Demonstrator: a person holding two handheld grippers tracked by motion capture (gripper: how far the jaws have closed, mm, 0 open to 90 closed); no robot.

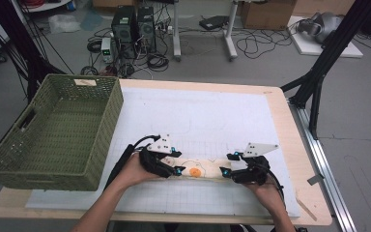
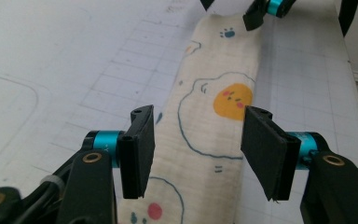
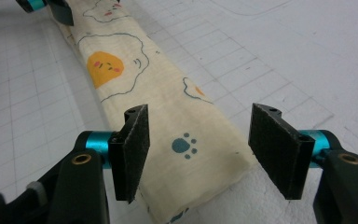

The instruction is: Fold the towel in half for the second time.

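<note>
Left of the cloth (image 1: 200,170), green basket (image 1: 58,130)

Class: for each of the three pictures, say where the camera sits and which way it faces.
High view: above the person's side, facing forward and down; forearms, left gripper, right gripper.
Left gripper view: rides that gripper, looking along the folded cloth toward the other gripper.
Right gripper view: rides that gripper, looking the opposite way.
Shared: the cloth's fried-egg print.

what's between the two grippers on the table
The folded cloth spans the gap from the left gripper to the right gripper, lying flat on the mat; the high view shows it.
</note>
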